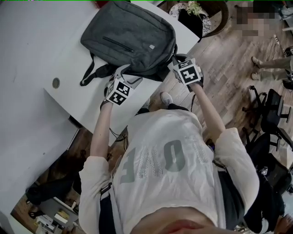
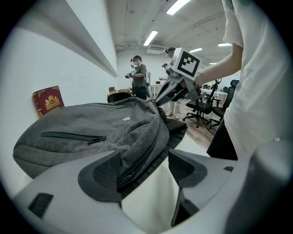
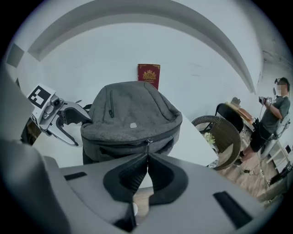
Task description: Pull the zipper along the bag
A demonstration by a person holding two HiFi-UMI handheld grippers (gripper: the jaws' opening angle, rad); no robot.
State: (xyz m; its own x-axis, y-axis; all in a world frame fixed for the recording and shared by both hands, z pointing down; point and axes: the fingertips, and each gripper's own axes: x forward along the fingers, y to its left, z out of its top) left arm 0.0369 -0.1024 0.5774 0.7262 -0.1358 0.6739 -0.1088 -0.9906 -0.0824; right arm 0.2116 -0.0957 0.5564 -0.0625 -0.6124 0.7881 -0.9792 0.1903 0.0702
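Observation:
A grey backpack (image 1: 130, 34) lies on the white table (image 1: 41, 45), its bottom end toward the near table edge. My right gripper (image 1: 187, 72) sits at the bag's near right corner. In the right gripper view its jaws (image 3: 147, 159) are shut on the zipper pull (image 3: 147, 144) of the main zipper, in the middle of the bag's end. My left gripper (image 1: 120, 89) is at the near left corner and stands open (image 2: 144, 157). The bag's zippered edge (image 2: 137, 162) lies against the left pad, and the right pad (image 2: 181, 167) is apart from the bag.
A red booklet (image 3: 149, 74) stands against the wall behind the bag. A wicker chair with a plant (image 1: 197, 13) is beyond the table's right end. Office chairs (image 1: 274, 114) and standing people (image 2: 138, 77) occupy the wooden floor to the right.

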